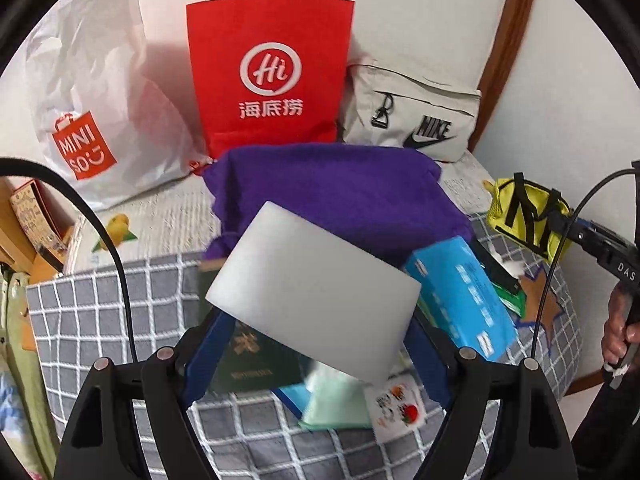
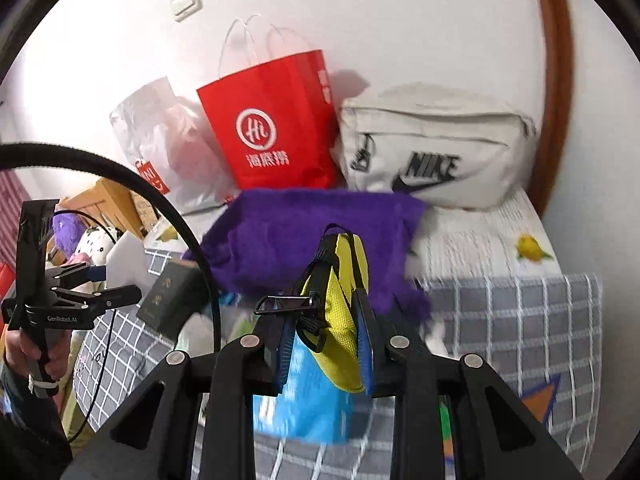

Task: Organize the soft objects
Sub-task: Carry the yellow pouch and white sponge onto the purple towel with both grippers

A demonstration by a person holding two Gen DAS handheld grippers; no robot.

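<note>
Between the right claw (image 2: 326,354) fingers hangs a yellow pouch (image 2: 346,320), gripped and lifted off the bed (image 2: 520,312). Left claw (image 1: 316,336) holds a white pad (image 1: 316,296). Beyond both, purple cloth (image 1: 332,196), blue box (image 1: 460,300) and 3 bags wait unsorted; early stage.

The bed (image 1: 120,292) carries a grey checked cover at the front and a white quilt behind. Directly on it: purple cloth (image 1: 340,196), blue box (image 1: 464,296), green booklet (image 1: 256,364). Red bag (image 1: 272,76), white bag (image 1: 92,100) and Nike pouch (image 1: 420,116) stand along the wall.
</note>
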